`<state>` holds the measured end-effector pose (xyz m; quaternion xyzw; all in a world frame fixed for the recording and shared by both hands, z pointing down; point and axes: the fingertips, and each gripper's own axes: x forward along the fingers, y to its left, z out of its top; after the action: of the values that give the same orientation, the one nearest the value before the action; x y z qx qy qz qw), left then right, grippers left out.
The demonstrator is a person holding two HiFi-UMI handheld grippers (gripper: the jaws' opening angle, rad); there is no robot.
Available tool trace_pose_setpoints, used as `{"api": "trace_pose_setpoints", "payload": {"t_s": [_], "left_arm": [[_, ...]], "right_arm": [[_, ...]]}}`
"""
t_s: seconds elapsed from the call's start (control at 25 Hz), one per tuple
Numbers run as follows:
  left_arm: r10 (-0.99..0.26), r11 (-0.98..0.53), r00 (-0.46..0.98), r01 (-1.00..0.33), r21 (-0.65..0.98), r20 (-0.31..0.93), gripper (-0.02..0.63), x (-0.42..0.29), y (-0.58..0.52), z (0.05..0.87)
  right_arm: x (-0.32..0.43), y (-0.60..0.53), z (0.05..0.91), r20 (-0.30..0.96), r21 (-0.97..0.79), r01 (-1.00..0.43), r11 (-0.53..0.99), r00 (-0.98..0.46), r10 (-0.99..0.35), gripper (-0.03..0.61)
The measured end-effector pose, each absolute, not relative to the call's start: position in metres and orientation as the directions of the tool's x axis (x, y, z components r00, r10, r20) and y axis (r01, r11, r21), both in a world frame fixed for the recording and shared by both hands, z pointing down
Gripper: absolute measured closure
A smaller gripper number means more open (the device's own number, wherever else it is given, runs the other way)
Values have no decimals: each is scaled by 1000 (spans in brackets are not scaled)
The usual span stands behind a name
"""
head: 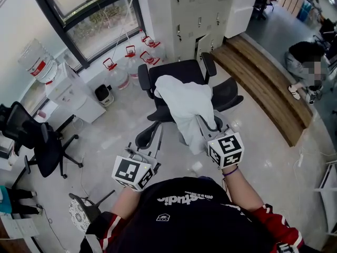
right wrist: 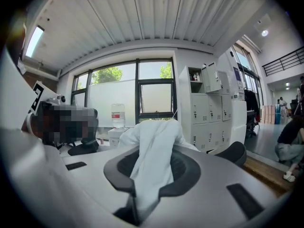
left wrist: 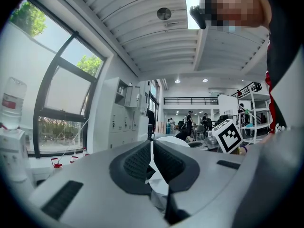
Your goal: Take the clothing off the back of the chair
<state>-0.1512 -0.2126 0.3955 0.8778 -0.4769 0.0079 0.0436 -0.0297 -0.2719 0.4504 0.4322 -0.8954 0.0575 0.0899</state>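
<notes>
A white garment hangs over the back of a black office chair in the head view, trailing down towards me. My right gripper is at its lower right edge, shut on the cloth. In the right gripper view the garment runs up from between the closed pads of that gripper. My left gripper is lower left of the chair back. In the left gripper view it is shut on a thin fold of white cloth.
Water jugs and a dispenser stand under the window at the left. Another black chair is at the far left. White lockers rise behind the chair, a wooden step runs to the right, and a person crouches beyond it.
</notes>
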Motion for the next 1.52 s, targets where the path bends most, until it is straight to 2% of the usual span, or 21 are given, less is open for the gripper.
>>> {"api": "trace_pose_setpoints", "payload": {"t_s": [0.68,1.52], "left_arm": [[-748,-659,662,-749,70,36,578,-109,-210,396],[-454,-889,891,-454,61,26,578,43,-178,395]], "right_arm": [[22,-231,431,148,-83,-857,509,-515,-844,488],[178,-132,417,117,-114,-983,146,-159,-980,488]]}}
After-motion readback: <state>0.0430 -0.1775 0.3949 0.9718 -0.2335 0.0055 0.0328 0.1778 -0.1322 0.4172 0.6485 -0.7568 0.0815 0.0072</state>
